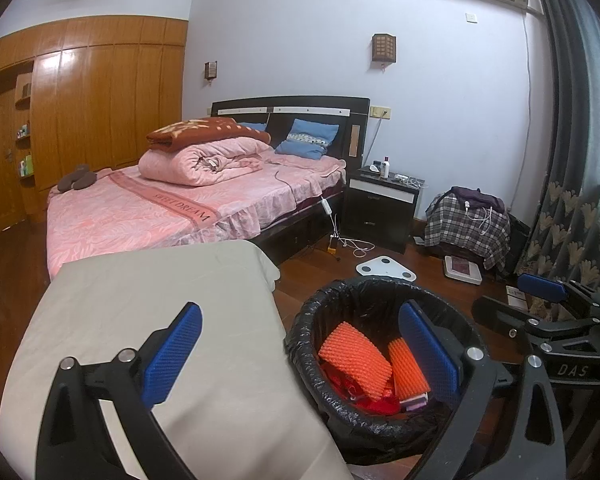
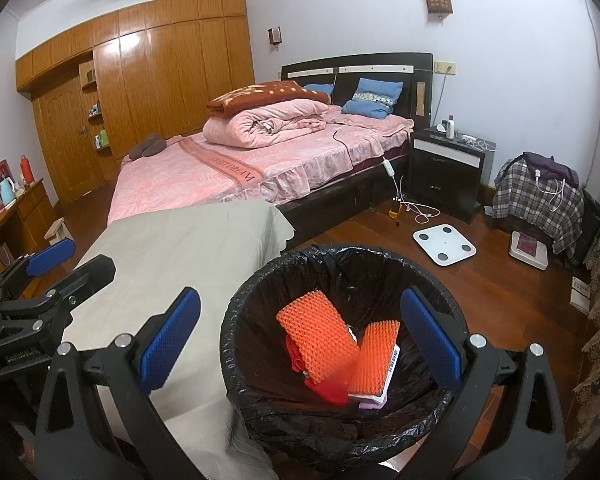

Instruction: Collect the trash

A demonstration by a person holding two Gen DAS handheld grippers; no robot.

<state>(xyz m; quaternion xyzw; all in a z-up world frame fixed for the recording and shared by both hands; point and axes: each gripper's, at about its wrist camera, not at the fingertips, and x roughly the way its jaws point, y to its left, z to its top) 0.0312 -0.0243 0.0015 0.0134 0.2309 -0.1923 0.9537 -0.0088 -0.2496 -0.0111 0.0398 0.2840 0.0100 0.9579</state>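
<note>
A round bin with a black liner (image 1: 300, 344) (image 2: 236, 312) stands on the wood floor beside a beige-covered table (image 1: 148, 304) (image 2: 172, 248). Inside lie two orange bumpy pads (image 1: 354, 356) (image 2: 316, 332), red scraps (image 2: 332, 390) and a small white-pink box (image 2: 388, 376). My left gripper (image 1: 300, 354) is open and empty, straddling the table edge and the bin. My right gripper (image 2: 300, 340) is open and empty above the bin; it also shows at the right of the left wrist view (image 1: 540, 300). The left gripper also shows at the left of the right wrist view (image 2: 56, 264).
A pink bed (image 2: 260, 160) stands behind the table. A black nightstand (image 2: 444, 168), a white scale (image 2: 444, 246), a plaid-covered pile (image 2: 540, 200) and cables (image 2: 416, 210) lie on the floor at the right. A wooden wardrobe (image 1: 100, 100) fills the left wall.
</note>
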